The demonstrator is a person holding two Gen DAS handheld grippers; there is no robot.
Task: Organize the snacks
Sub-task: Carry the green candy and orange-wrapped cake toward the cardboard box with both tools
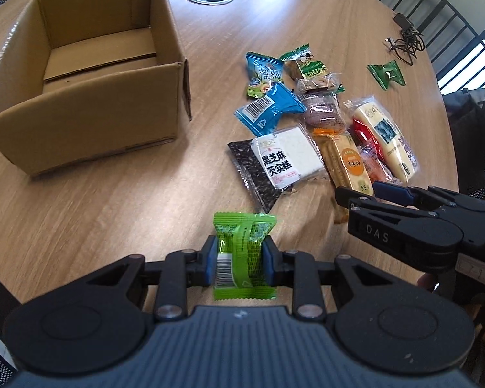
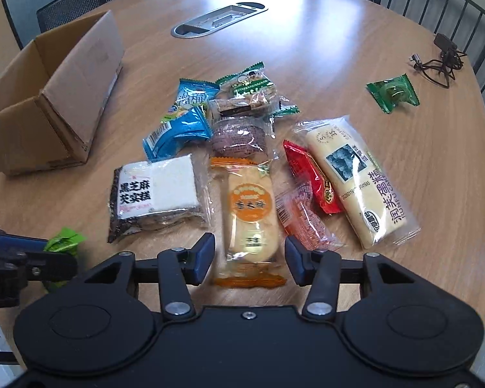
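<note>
Left gripper (image 1: pixel 239 263) pinched green snack (image 1: pixel 244 255); next we needed it in cardboard box (image 1: pixel 90 103) at 10 o'clock; right gripper (image 2: pixel 249 260) spread around orange-label pastry (image 2: pixel 249 213)

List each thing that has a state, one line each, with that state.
Cardboard box: open, empty.
Left gripper: shut on the green snack packet.
Right gripper: open, straddling the orange-labelled pastry.
Snack pile: loose on the table.
</note>
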